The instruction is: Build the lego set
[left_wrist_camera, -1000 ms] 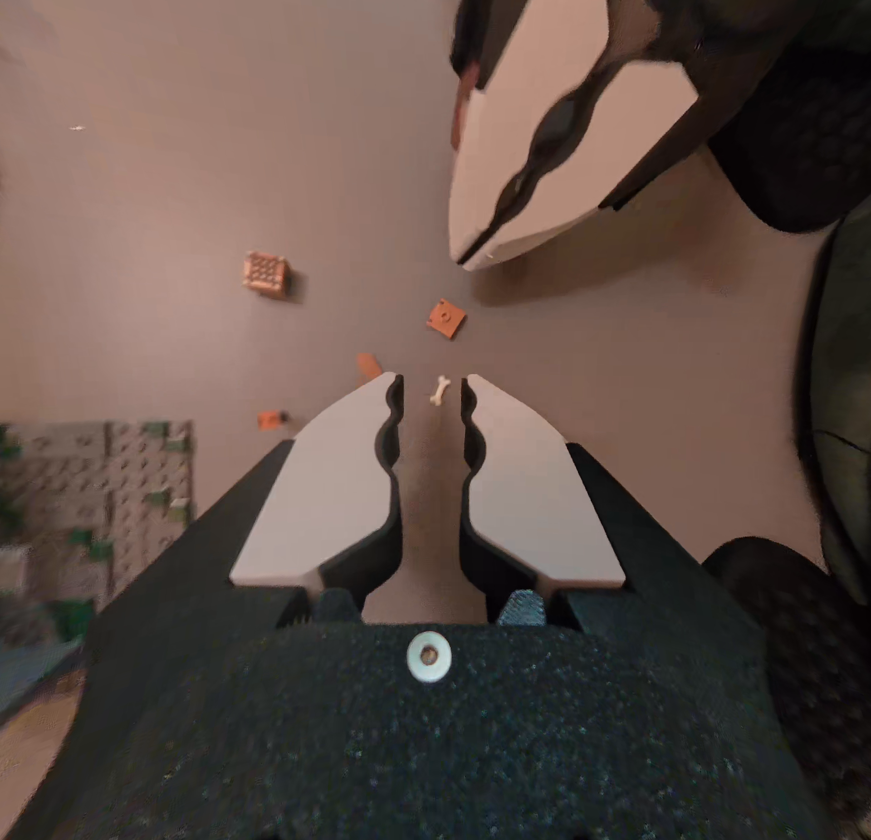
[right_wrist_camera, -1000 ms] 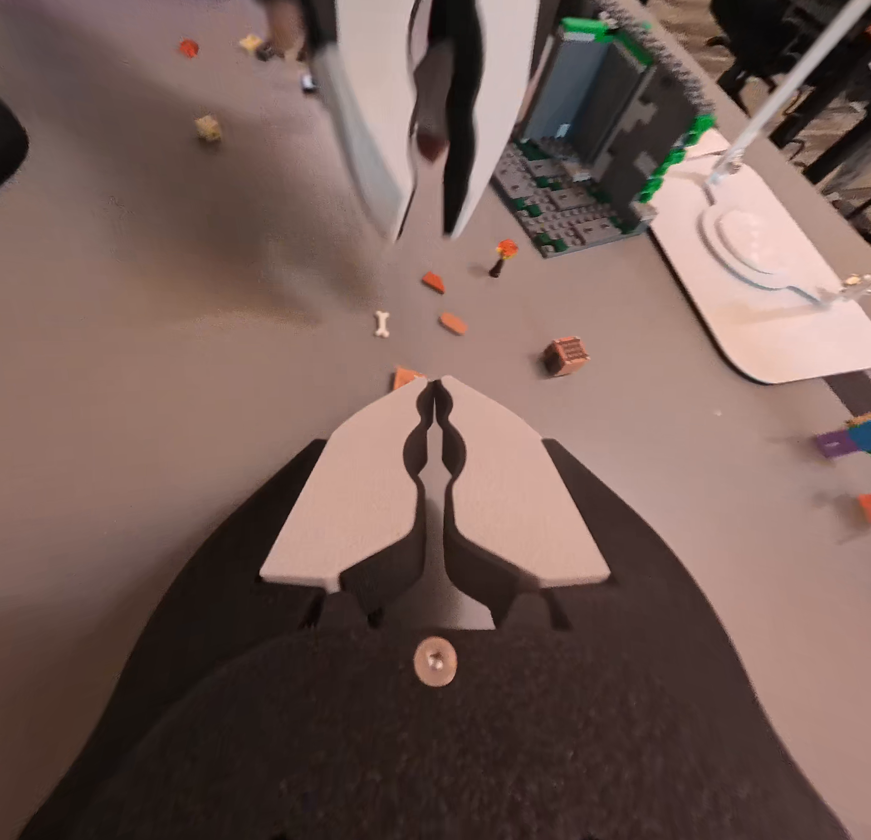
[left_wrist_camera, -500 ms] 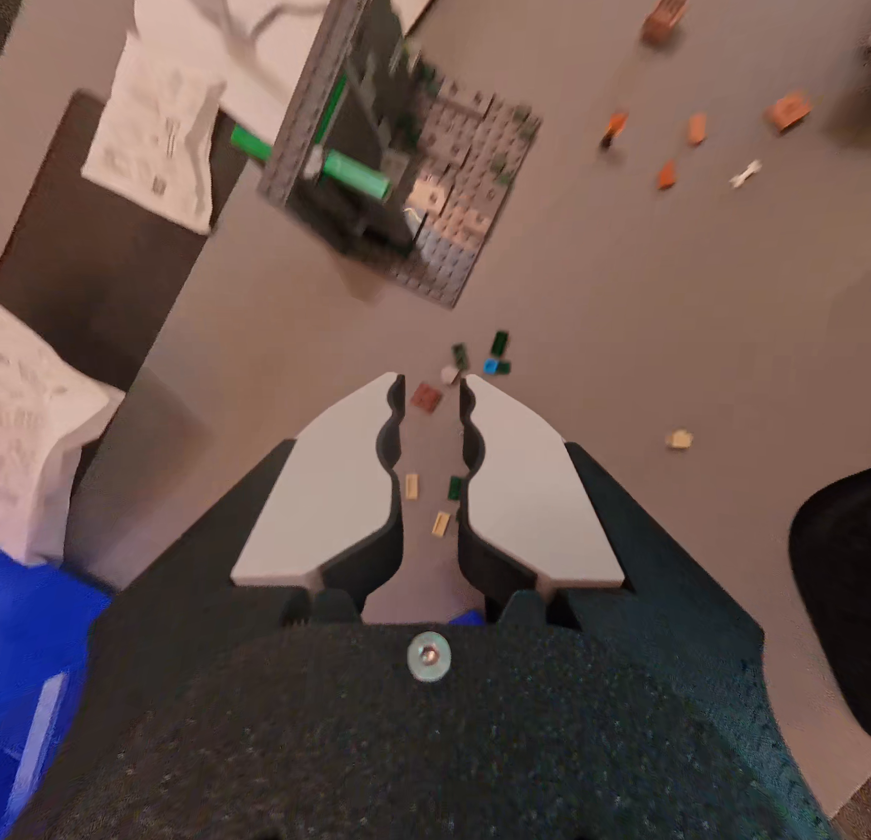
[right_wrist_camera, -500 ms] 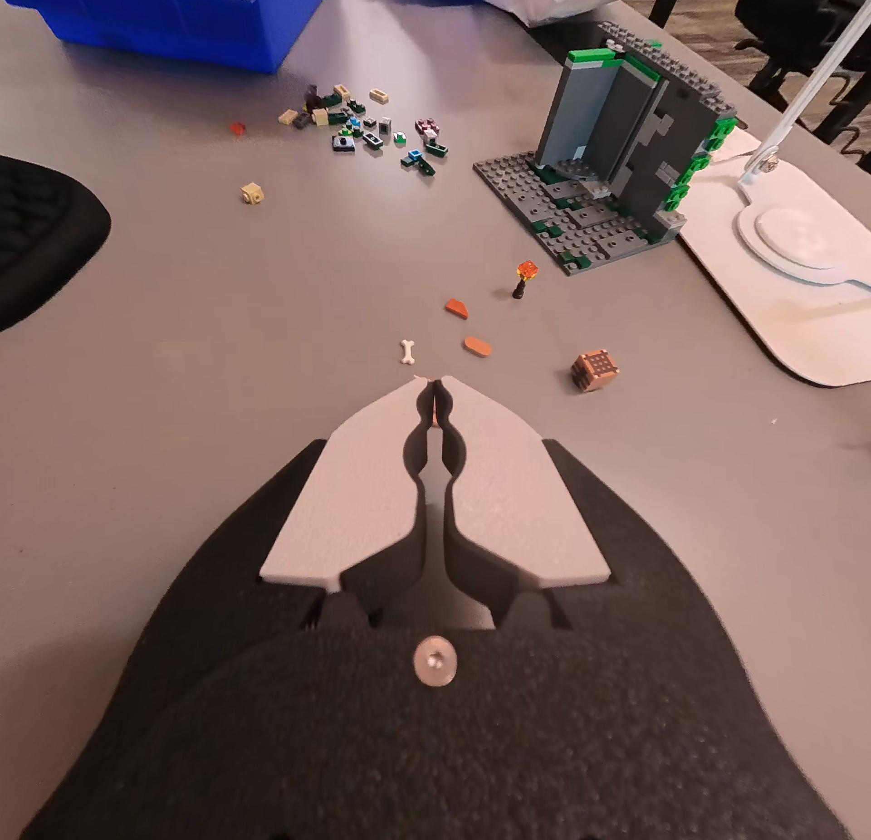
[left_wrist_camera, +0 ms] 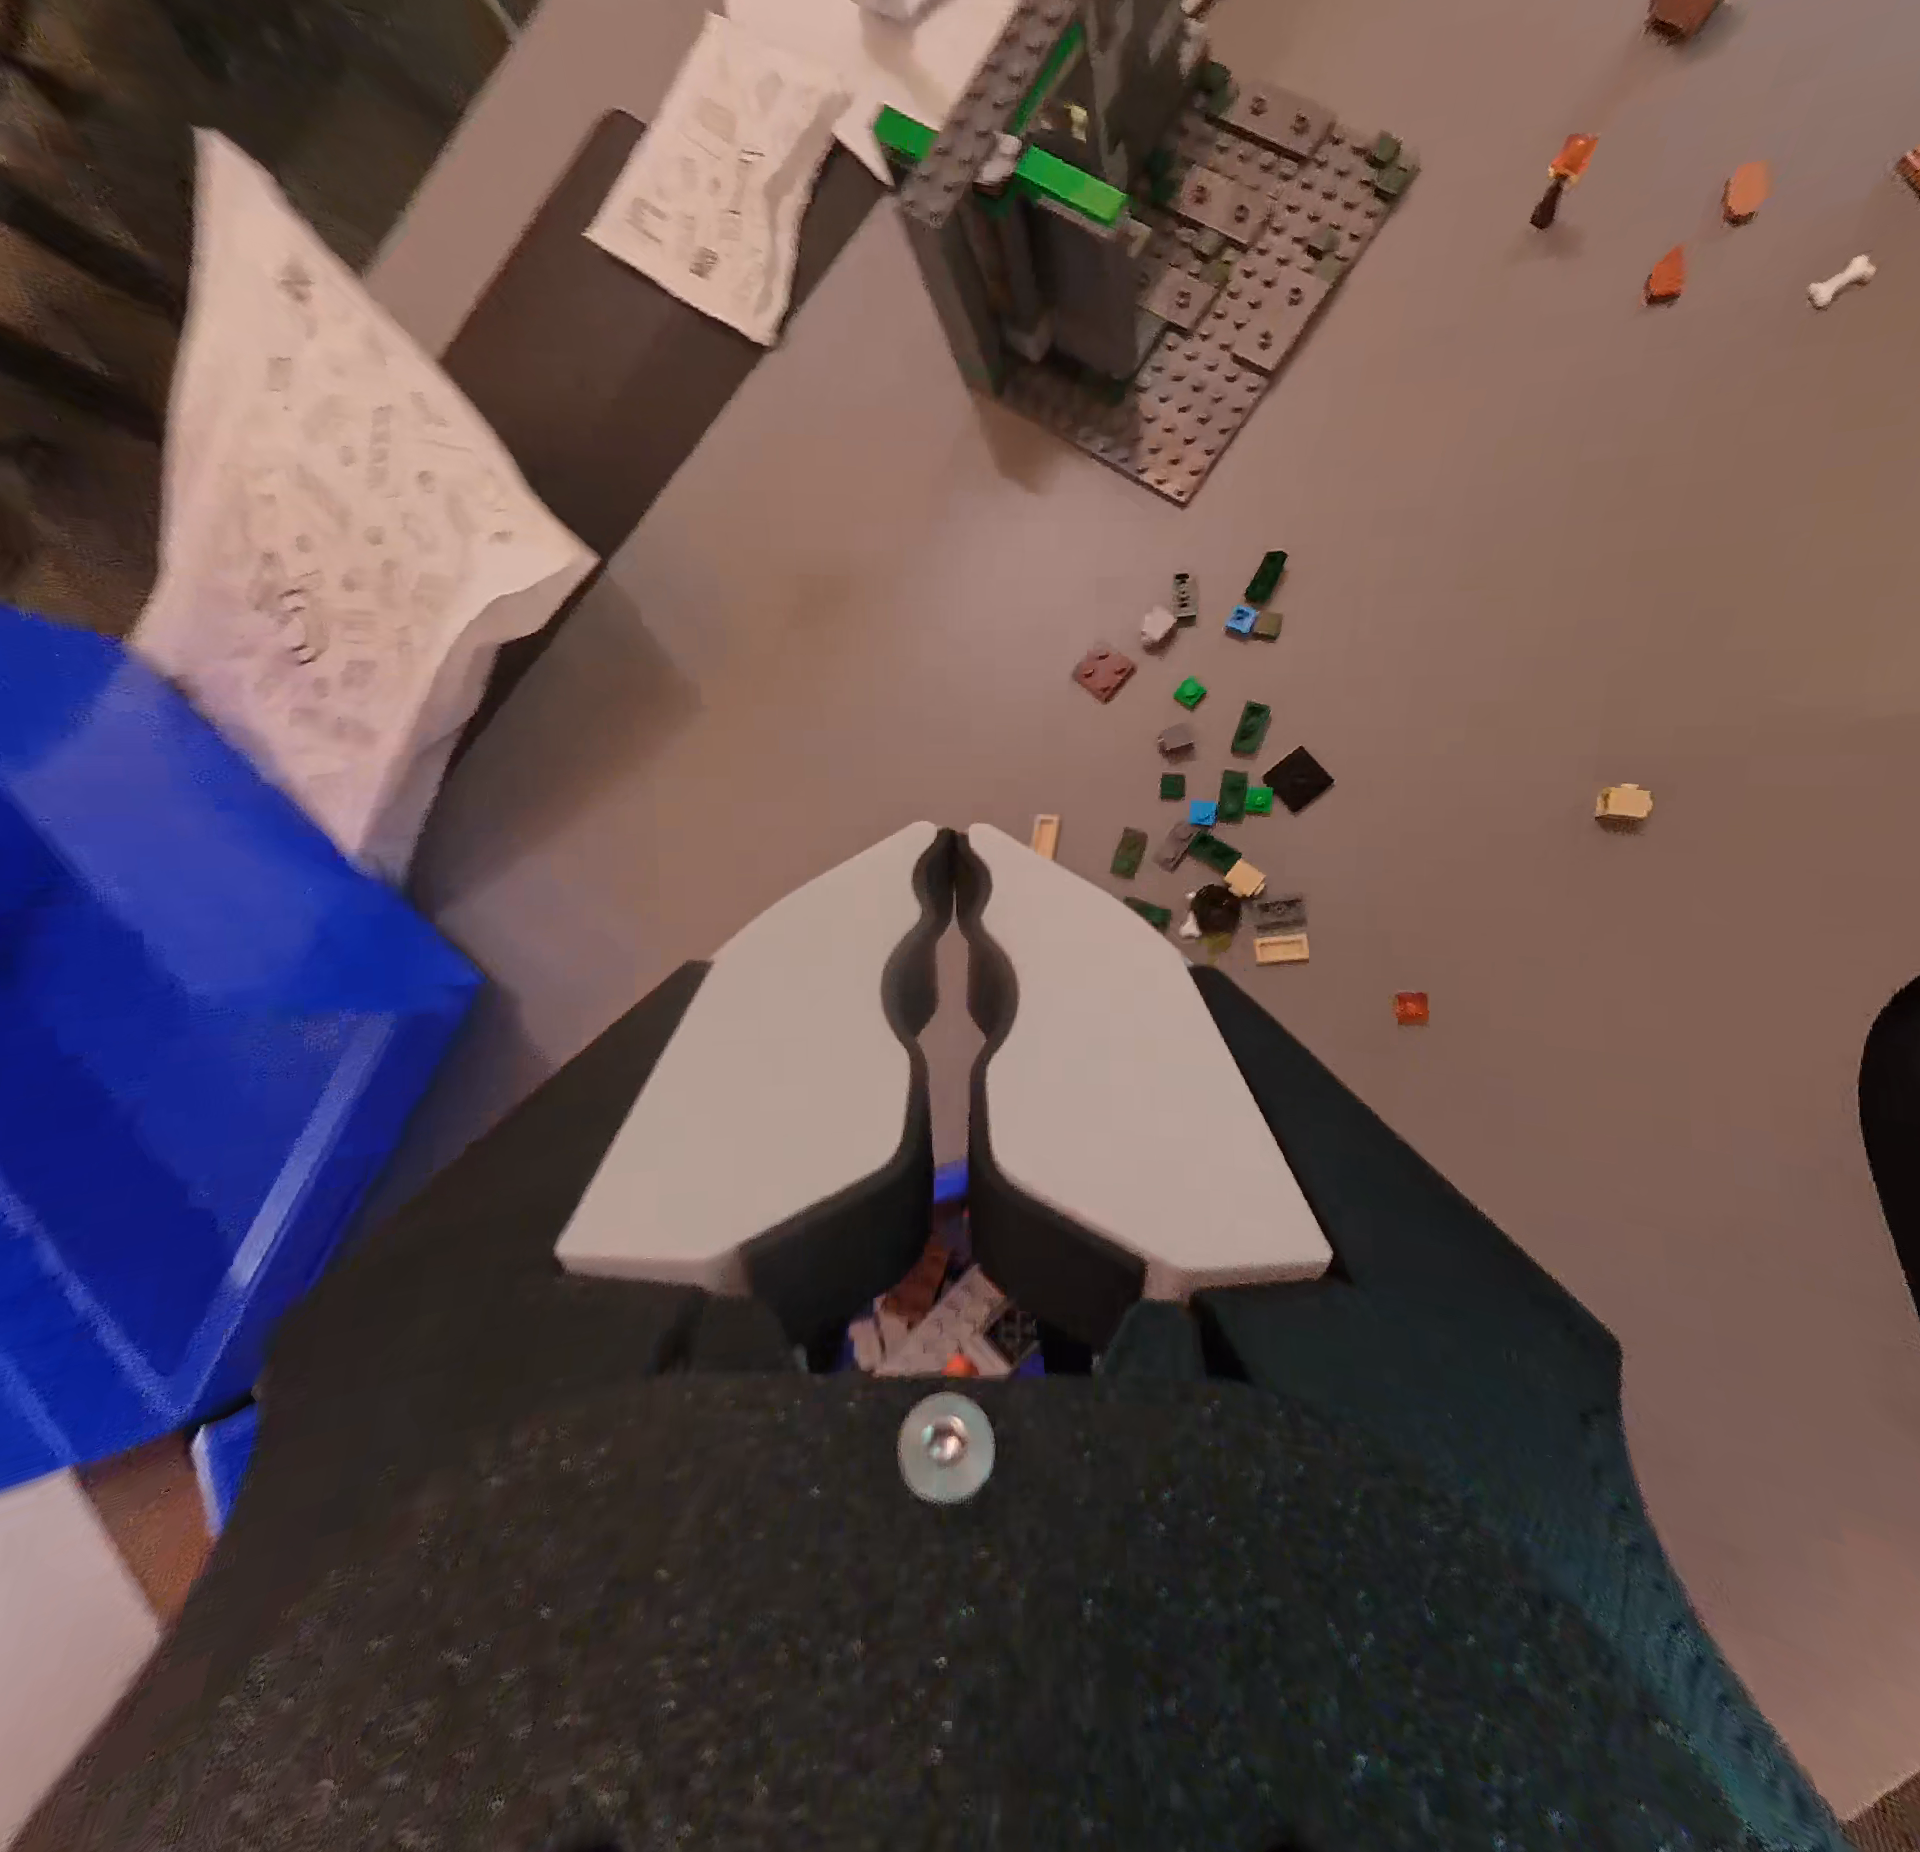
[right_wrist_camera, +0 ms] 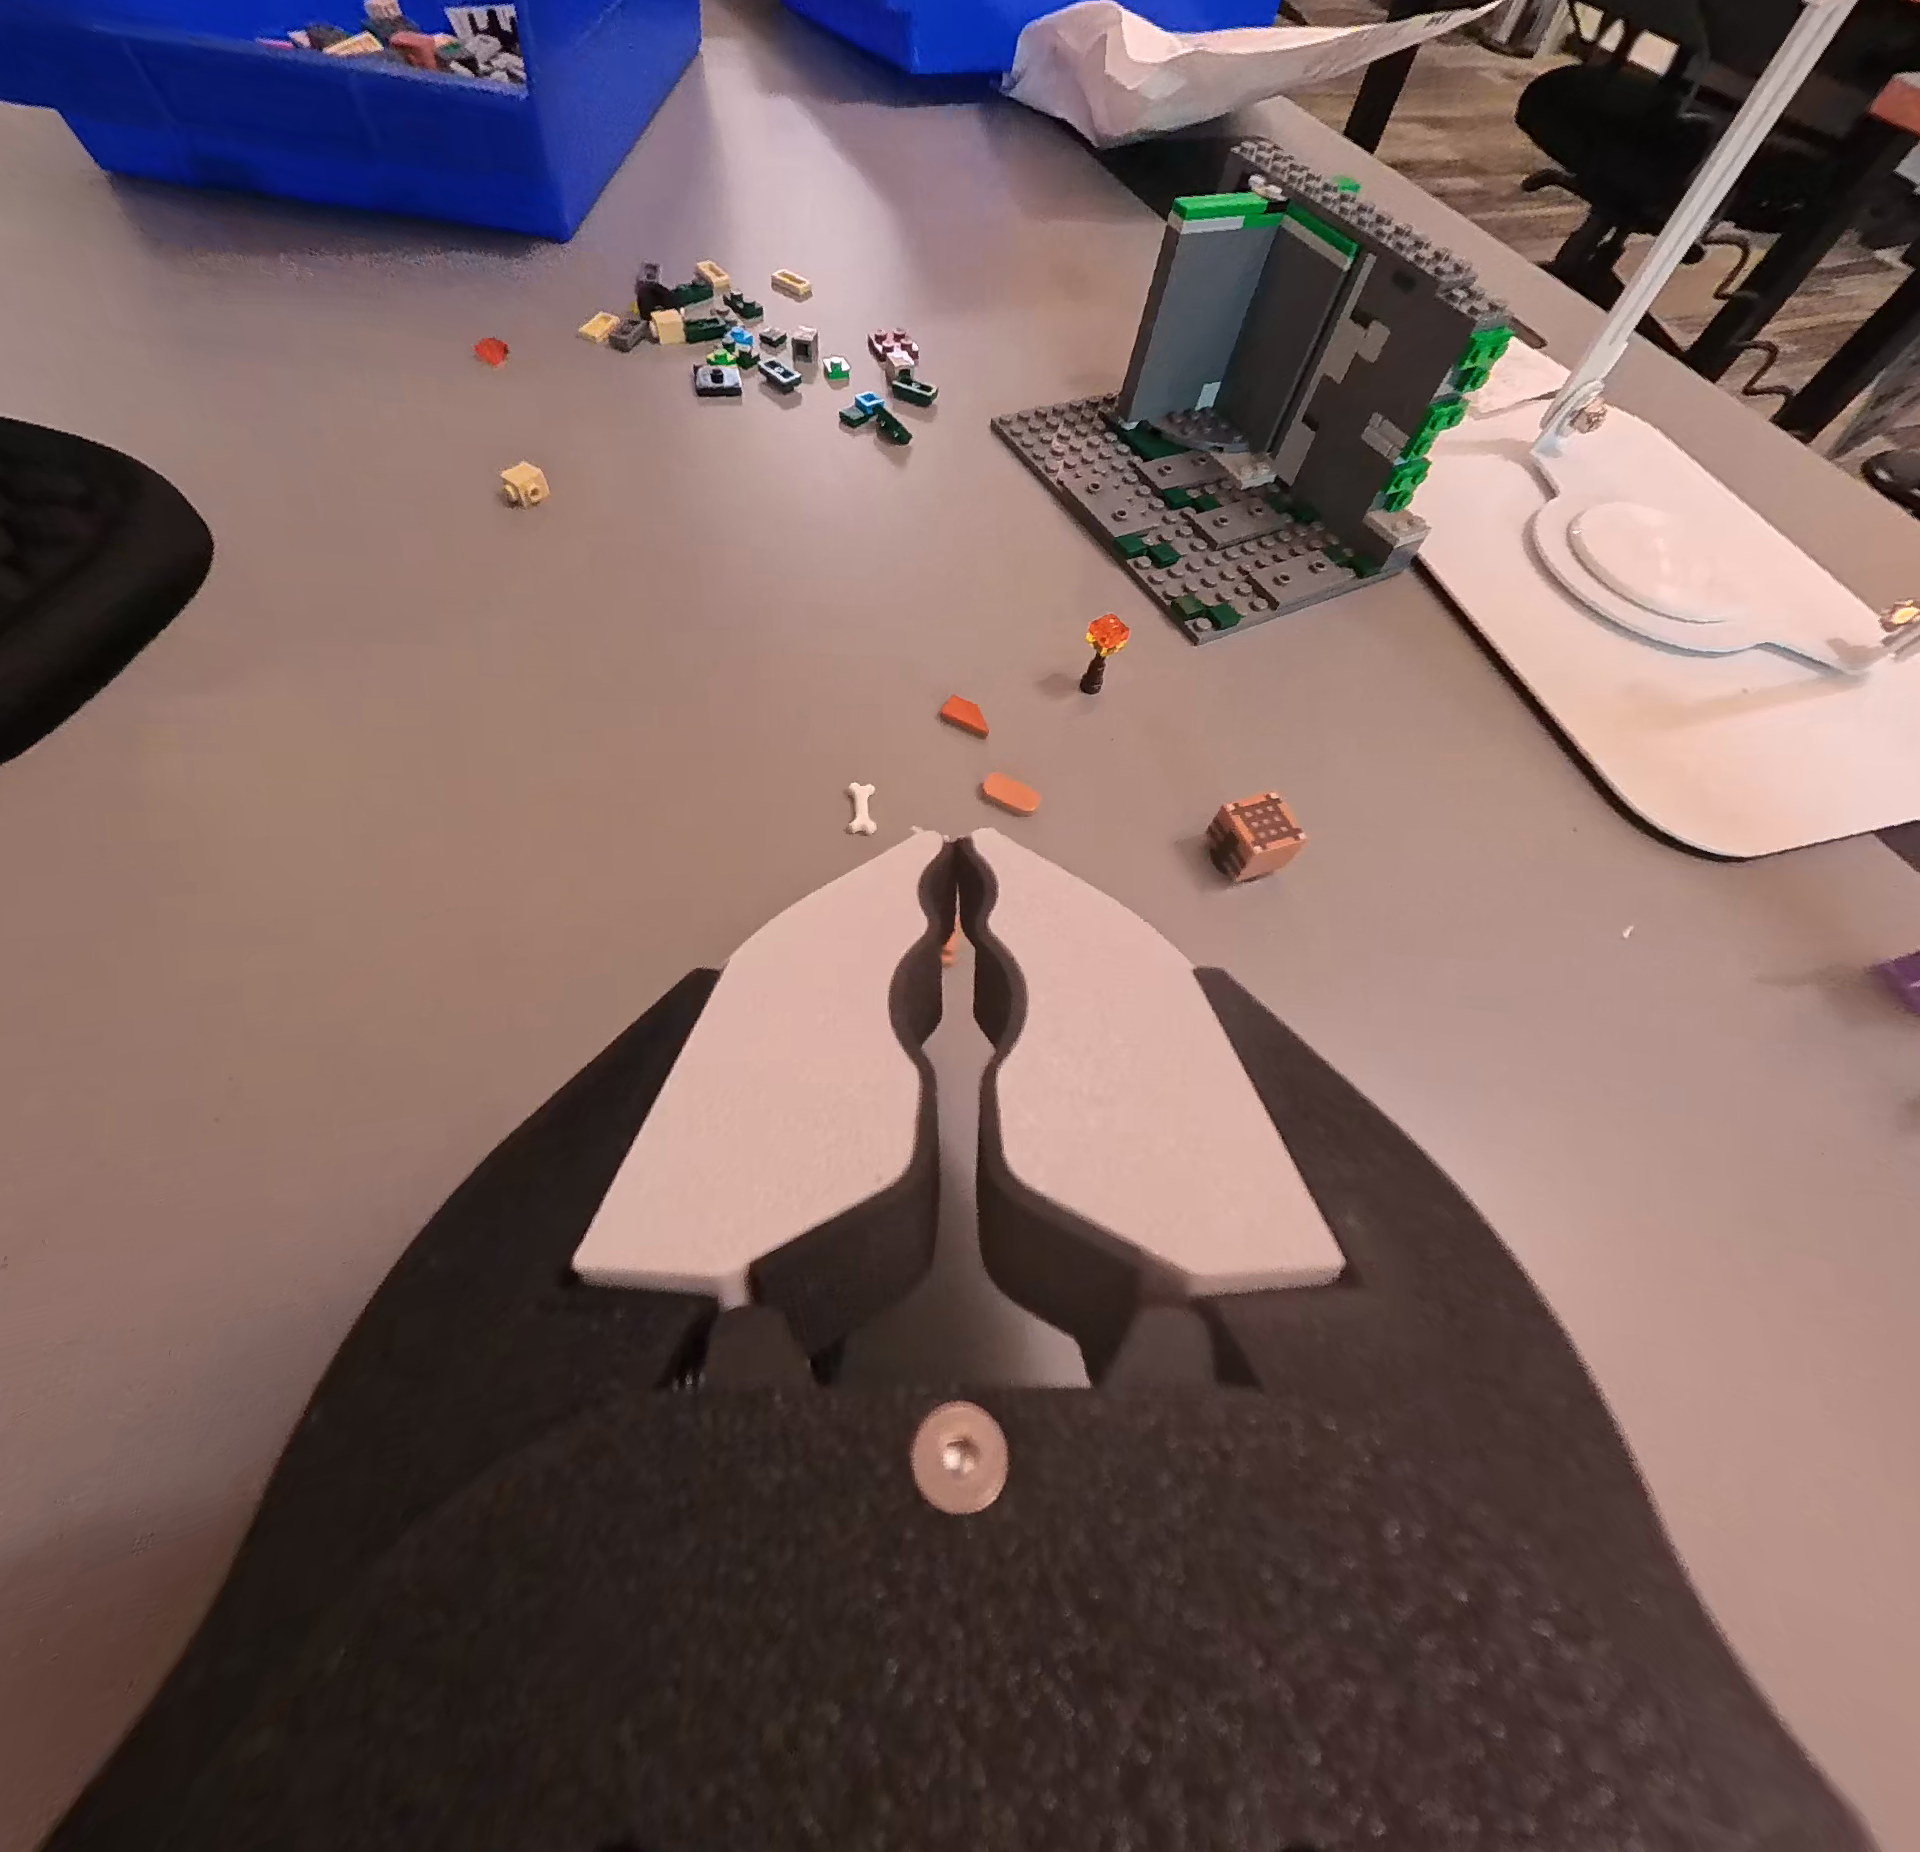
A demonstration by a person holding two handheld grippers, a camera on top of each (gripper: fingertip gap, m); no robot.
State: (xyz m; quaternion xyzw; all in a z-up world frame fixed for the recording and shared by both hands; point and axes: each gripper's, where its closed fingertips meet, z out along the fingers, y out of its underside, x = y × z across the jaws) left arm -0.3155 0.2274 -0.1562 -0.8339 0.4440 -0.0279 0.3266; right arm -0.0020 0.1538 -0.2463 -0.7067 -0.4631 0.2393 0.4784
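The grey Lego build (right_wrist_camera: pixel 1278 400) with green trim stands on its studded baseplate (right_wrist_camera: pixel 1195 555); it also shows in the left wrist view (left_wrist_camera: pixel 1091 244). My right gripper (right_wrist_camera: pixel 956 844) is shut and low over the table, just behind a white bone piece (right_wrist_camera: pixel 860 807) and an orange tile (right_wrist_camera: pixel 1010 793). A bit of orange (right_wrist_camera: pixel 948 955) shows through the gap beneath its fingers. My left gripper (left_wrist_camera: pixel 948 836) is shut with nothing visible between its tips. It hovers over a blue bin of bricks (left_wrist_camera: pixel 935 1314), beside a scatter of small loose pieces (left_wrist_camera: pixel 1216 763).
Blue bins (right_wrist_camera: pixel 343 67) stand at the back, with crumpled instruction sheets (left_wrist_camera: pixel 332 514) beside them. An orange wedge (right_wrist_camera: pixel 964 714), a torch piece (right_wrist_camera: pixel 1101 652), a brown cube (right_wrist_camera: pixel 1257 834) and a tan brick (right_wrist_camera: pixel 525 483) lie on the table. A white lamp base (right_wrist_camera: pixel 1683 607) sits at the right. My right gripper's tips are some 7 cm from the white bone piece (right_wrist_camera: pixel 860 807). Look for it in the left wrist view (left_wrist_camera: pixel 1839 283) too. The left gripper is farther from the orange tile (right_wrist_camera: pixel 1010 793), some 30 cm, than the right, some 7 cm. The left camera catches it too, in the left wrist view (left_wrist_camera: pixel 1745 189).
My left gripper swung away from the bone and orange pieces to the blue bin and closed its jaws, with nothing seen between them. My right gripper stayed shut and barely moved.
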